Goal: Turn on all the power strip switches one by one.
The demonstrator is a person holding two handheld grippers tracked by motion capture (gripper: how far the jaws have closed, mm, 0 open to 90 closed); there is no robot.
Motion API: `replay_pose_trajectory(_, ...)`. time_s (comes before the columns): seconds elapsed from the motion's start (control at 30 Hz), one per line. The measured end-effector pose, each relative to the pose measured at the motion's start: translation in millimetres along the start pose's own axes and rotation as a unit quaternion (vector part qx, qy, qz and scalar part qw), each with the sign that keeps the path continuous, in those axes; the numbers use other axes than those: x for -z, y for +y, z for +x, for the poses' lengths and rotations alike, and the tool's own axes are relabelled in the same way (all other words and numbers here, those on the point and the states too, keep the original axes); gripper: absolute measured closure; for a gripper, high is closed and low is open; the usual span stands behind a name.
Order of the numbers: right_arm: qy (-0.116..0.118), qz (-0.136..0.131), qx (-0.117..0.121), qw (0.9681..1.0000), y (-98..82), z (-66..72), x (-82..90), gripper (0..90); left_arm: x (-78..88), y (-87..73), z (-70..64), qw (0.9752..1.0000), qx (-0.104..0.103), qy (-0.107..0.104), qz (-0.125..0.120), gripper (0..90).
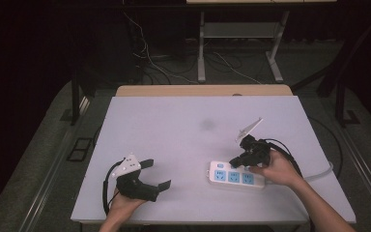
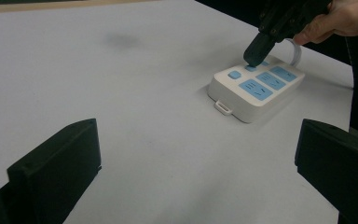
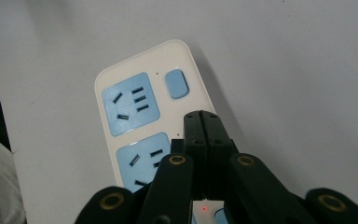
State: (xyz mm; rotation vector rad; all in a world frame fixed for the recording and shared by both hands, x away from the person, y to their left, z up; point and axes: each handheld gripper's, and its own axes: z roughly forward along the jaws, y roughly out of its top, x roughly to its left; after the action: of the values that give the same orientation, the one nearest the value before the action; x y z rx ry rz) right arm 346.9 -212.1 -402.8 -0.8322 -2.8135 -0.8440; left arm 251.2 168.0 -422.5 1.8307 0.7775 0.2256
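**Closed right gripper tip down on the power strip**

Nearest the person, at the front left of the table (image 1: 174, 121), the left gripper (image 1: 154, 175) rests in the left hand (image 1: 123, 200) with its jaws spread wide and nothing between them. In the left gripper view both black jaws stand far apart at the bottom corners, with bare white tabletop in the gap. A cable loops from this gripper back toward the table's front edge, and a grey plate sits on top of it.

Farther right, the power strip (image 1: 235, 176) lies flat on the table near the front right, its long side roughly along the table's front edge. It is white with blue sockets and a small blue switch (image 3: 176, 83) at its left end as the high view shows it. A white cord leaves its right end and curves off toward the table's right edge.

The right gripper (image 1: 235, 162), held in the right hand (image 1: 278, 169), comes in from the right and tilts down onto the strip. Its jaws are pressed together, gripping nothing; the right gripper view shows the two pads meeting in one seam. In the left gripper view the closed tip meets the strip's top at a blue button beside the switch. A small red light (image 3: 204, 208) glows on the strip under the gripper's body.

Beyond the strip, a faint dark smudge (image 1: 206, 124) marks the tabletop toward the middle. Past the far edge, wires lie on the floor.
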Motion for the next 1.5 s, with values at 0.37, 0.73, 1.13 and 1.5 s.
replay_pose_trajectory(0.37, -0.003, -0.002, 0.004, 1.0, -1.1, 0.5, -0.8, 90.0, -0.3, 0.0, -0.7, 1.0, 0.0, -0.001, 0.001, 0.0)
replay_pose_trajectory(0.73, 0.0, -0.005, 0.006, 1.0, -3.1, -0.6, -2.0, 90.0, -1.3, 0.0, -1.2, 1.0, -0.002, -0.003, 0.004, 0.0)
replay_pose_trajectory(1.13, -0.006, -0.006, 0.014, 0.9999, -3.8, 1.0, -2.9, 90.0, -2.0, 0.1, -1.8, 1.0, -0.002, -0.003, 0.003, 0.0)
replay_pose_trajectory(1.5, -0.006, -0.005, 0.017, 0.9998, -3.6, 0.5, -3.4, 90.0, -2.2, 0.0, -1.7, 1.0, -0.002, -0.002, 0.004, 0.0)
